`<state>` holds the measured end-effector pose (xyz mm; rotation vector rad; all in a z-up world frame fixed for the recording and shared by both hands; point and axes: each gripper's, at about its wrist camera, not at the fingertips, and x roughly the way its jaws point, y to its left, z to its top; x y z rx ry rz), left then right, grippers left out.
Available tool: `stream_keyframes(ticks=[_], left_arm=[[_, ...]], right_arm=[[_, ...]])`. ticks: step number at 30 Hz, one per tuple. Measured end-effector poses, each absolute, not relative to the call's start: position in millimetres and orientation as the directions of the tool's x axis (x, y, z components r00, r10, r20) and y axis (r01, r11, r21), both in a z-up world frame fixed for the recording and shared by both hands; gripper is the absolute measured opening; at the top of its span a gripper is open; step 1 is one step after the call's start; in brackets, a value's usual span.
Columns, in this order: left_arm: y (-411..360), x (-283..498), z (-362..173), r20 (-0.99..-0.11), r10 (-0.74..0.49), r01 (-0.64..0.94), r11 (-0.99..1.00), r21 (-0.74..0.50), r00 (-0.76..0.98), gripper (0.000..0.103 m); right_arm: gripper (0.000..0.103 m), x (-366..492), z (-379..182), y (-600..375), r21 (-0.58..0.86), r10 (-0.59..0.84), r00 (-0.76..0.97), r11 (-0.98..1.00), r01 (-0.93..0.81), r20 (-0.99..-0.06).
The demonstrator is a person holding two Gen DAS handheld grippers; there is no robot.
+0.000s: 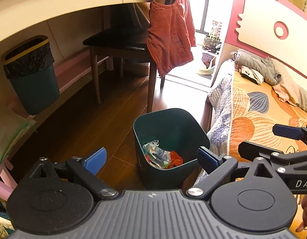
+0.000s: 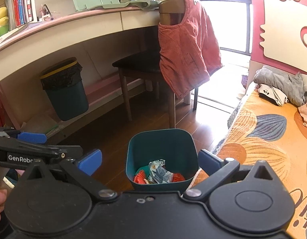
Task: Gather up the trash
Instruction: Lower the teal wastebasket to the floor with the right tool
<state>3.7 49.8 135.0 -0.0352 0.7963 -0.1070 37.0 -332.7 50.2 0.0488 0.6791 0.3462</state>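
Hovering with both the left gripper and right gripper spread wide and empty, you lower onto the small bin, pinching the crumpled wrapper, seemingly loose.

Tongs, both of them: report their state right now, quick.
Left tongs: open, holding nothing, above the small bin with trash in it.
Right tongs: open, holding nothing, above the same bin.

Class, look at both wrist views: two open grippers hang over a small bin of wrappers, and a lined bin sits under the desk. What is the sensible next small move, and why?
Probably lower the left hand-held gripper to the rim of the small green bin. Both it and the right hand-held gripper are open and empty, the crumpled wrappers lie deep inside, and the lined bin stands apart under the desk.
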Motion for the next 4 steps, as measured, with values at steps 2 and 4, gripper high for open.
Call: stream_keyframes(ticks=[2, 4], left_arm=[[49.2, 2.8, 135.4, -0.713, -0.108, 0.088, 0.994, -0.066, 0.693, 0.098], [49.0, 2.2, 135.8, -0.714, -0.115, 0.092, 0.993, -0.071, 0.691, 0.098]], right_arm=[[0.103, 37.1, 51.3, -333.5, 0.157, 0.326, 0.725, 0.943, -0.293, -0.607], [0.103, 38.1, 52.1, -335.8, 0.158, 0.318, 0.727, 0.946, -0.282, -0.609]])
